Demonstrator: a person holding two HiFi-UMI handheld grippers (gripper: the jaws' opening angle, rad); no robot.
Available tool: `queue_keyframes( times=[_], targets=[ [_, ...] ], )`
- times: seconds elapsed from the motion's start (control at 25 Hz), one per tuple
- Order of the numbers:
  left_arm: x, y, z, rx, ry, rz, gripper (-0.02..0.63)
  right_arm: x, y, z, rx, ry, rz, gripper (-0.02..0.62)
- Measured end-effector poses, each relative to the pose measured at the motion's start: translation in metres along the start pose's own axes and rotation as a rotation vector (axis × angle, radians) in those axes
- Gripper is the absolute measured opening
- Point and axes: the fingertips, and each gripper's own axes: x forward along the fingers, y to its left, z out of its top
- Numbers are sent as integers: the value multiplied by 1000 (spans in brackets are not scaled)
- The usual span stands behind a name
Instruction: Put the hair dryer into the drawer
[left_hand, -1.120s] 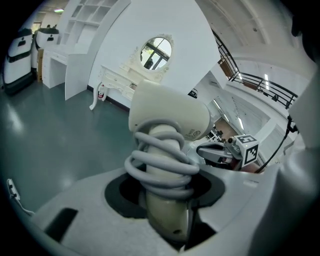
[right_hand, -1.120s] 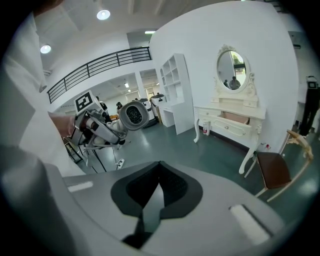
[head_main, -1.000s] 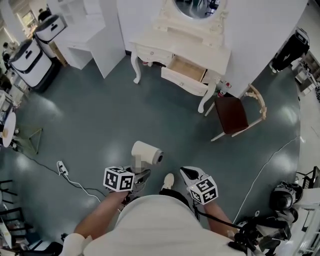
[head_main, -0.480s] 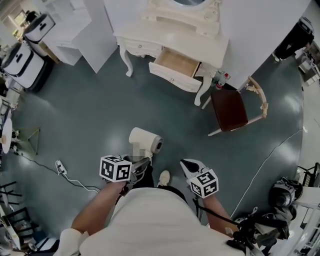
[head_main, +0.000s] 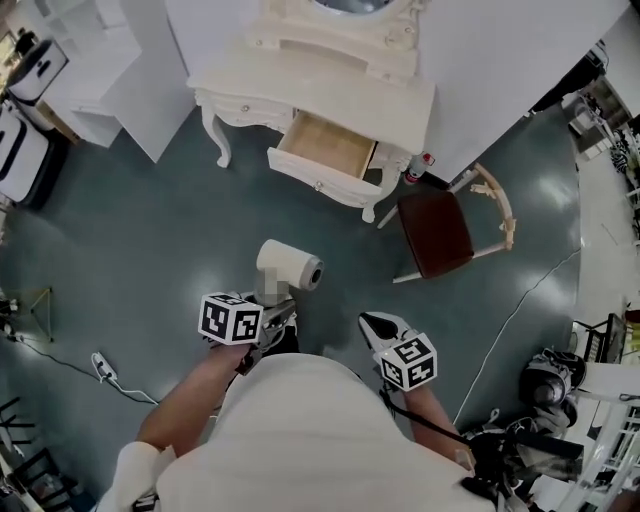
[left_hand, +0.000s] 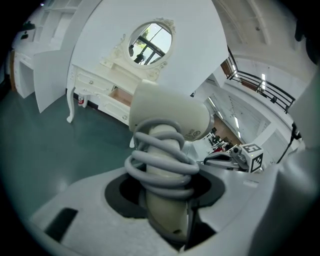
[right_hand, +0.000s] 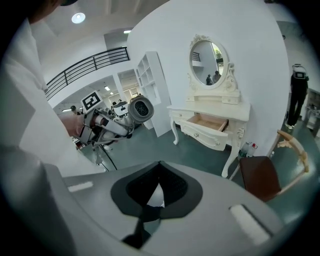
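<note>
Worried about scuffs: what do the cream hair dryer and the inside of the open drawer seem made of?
The cream hair dryer looks like moulded plastic with a satin finish: smooth curves, soft highlights. Its grey coiled cord seems matte, rubbery sheathing. The open drawer appears bare pale wood or board inside, unpainted beside its cream-painted front; the grain is too small to tell.

Left gripper (head_main: 278, 320) is pointing forward and down, its jaws clamping the hair dryer (head_main: 290, 268) by the cord-wrapped handle. Right gripper (head_main: 373, 323) is tilting down likewise, its jaws pressing together on nothing. Both forearms are reaching out from the torso, roughly parallel, the grippers level with each other.
</note>
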Motion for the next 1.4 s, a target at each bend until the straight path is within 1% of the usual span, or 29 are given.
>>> queue_keyframes(
  times=[0.2,0.4,0.56,0.68,0.8,0.88,1.0,1.24,1.4],
  targets=[
    [15,35,66,29,18,-28,201,41,-30,62,-26,14,-30,0],
    [29,82,112,40,47,-28,201,86,-43,110,-38,11,-31,0],
    [48,108,136,18,63,-21,201,102,-55,128,-45,31,-26,0],
    [69,122,162,14,75,-4,201,111,-80,144,-44,35,-29,0],
    [98,133,187,-19,84,12,201,126,-107,156,-40,37,-8,0],
    [116,142,204,-47,84,32,201,137,-124,165,-56,44,21,0],
    [146,153,237,-79,83,76,201,150,-160,189,-87,46,62,0],
    [207,176,298,-67,136,196,201,160,-246,244,-145,48,111,0],
    [247,200,321,-65,204,273,201,161,-297,256,-146,71,139,0]
  ],
)
